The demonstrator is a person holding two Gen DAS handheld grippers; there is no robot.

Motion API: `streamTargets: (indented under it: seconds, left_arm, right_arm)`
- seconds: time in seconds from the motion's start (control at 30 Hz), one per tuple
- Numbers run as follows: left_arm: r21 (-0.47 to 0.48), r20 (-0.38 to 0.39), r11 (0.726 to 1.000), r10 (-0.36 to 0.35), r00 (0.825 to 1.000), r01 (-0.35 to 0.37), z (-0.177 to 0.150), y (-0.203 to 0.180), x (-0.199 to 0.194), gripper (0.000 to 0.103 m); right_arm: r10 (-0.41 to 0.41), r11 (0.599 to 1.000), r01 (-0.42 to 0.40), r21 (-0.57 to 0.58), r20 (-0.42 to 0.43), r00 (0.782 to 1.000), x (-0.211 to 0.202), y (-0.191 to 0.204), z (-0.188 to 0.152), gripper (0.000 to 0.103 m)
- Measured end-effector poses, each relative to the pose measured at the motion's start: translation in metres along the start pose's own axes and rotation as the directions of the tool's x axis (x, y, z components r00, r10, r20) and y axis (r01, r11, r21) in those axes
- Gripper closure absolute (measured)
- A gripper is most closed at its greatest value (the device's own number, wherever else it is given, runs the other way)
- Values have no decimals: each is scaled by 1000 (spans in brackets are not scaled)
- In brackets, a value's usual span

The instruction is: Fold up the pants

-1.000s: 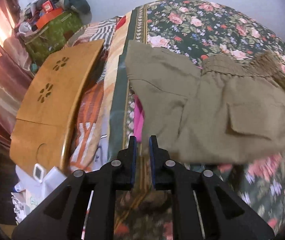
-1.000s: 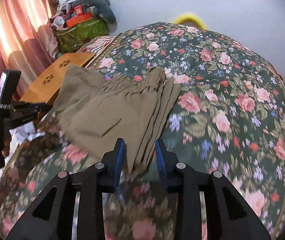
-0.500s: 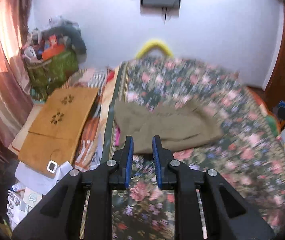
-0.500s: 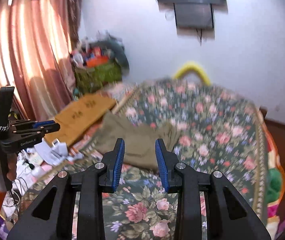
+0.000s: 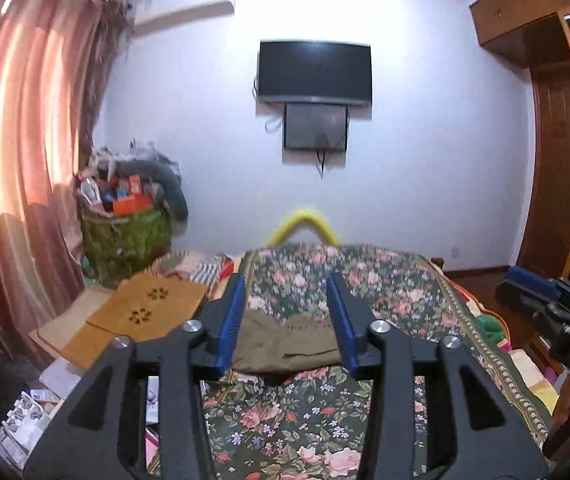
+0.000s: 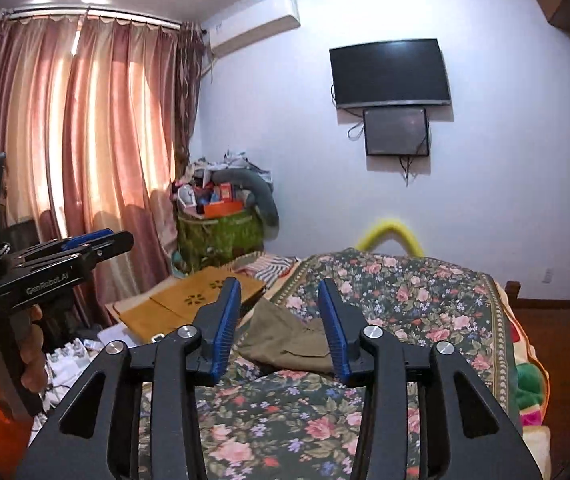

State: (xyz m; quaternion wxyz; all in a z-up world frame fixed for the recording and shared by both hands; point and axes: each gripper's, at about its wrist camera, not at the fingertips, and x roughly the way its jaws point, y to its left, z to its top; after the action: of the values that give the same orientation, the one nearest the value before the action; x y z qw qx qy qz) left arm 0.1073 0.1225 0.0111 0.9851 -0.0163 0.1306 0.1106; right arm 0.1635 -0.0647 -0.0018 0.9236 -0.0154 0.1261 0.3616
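Left wrist view: the left gripper (image 5: 287, 322) is held up and level, its blue-padded jaws spread wide with nothing between them. Framed in the gap, the olive pants (image 5: 285, 344) lie in a compact folded bundle on the floral bedspread (image 5: 285, 432), toward the bed's left edge and well apart from the fingertips. At the right border the right gripper (image 5: 525, 286) pokes in, and white letters on its black body read "DAB" or something near it — too cropped to be sure. A wooden lap desk (image 5: 147, 312) lies beside the bed, with a wall TV (image 5: 315, 72) on the far wall.

Right wrist view: the right gripper (image 6: 279, 326) is likewise raised with jaws wide apart and empty. The pants (image 6: 285, 340) show between its blue pads as a flattened bundle, one corner lifting toward the lap desk (image 6: 201, 300). On the left the other tool, the left gripper (image 6: 97, 240), is carried in a bare hand (image 6: 31, 364); its side is printed "GenRobot.AI". An air conditioner (image 6: 255, 24) is mounted high beside the curtains (image 6: 85, 140).

Judging by how neatly the cloth sits and how far both tools stand off it, the folding looks finished or nearly so — the step in hand seems to be the retreat. If anything is left, it would call for a descent to the bundle to press flat the raised corner.
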Motion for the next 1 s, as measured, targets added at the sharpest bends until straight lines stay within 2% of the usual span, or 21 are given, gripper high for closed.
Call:
streamTargets:
  seconds: [0.07, 0.17, 0.2, 0.23, 0.27, 0.3, 0.33, 0.43, 0.67, 1.0]
  left_arm:
    - [21, 19, 1000, 3, 1000, -3, -2, -8, -14, 57]
    - [7, 32, 1000, -22, 999, 22, -5, -11, -28, 42]
    - [0, 36, 1000, -28, 999, 28, -6, -11, -31, 34]
    - [-5, 41, 999, -31, 999, 32, -7, -12, -36, 28]
    - [-3, 48, 1000, -29, 998, 29, -8, -13, -39, 25]
    - [3, 52, 1000, -24, 998, 23, -8, -15, -42, 16]
    - [10, 56, 1000, -16, 998, 15, -9, -17, -44, 9]
    - [17, 65, 1000, -27, 998, 26, -10, -21, -48, 4]
    - [21, 70, 999, -28, 997, 27, -10, -29, -54, 0]
    - [13, 58, 1000, -14, 998, 13, -14, -25, -52, 0]
  right_arm:
    - [-5, 1000, 5, 1, 14, 1000, -7, 3, 0, 55]
    - [-28, 1000, 28, 0, 45, 999, -16, 7, 0, 32]
    - [-40, 999, 39, 5, 57, 998, -19, 8, 0, 19]
    - [-54, 998, 53, 14, 71, 996, -21, 8, 0, 11]
    - [-64, 998, 63, 19, 80, 995, -23, 8, 1, 7]
    - [-75, 997, 73, 24, 86, 993, -24, 8, 2, 0]
    - [-85, 996, 82, 27, 90, 992, -24, 7, 2, 0]
    - [-96, 995, 94, 26, 90, 991, -26, 8, 2, 0]
    - [-103, 994, 99, 50, 79, 992, -35, 6, -6, 0]
    - [-117, 993, 114, 37, 79, 990, -42, 10, -6, 0]
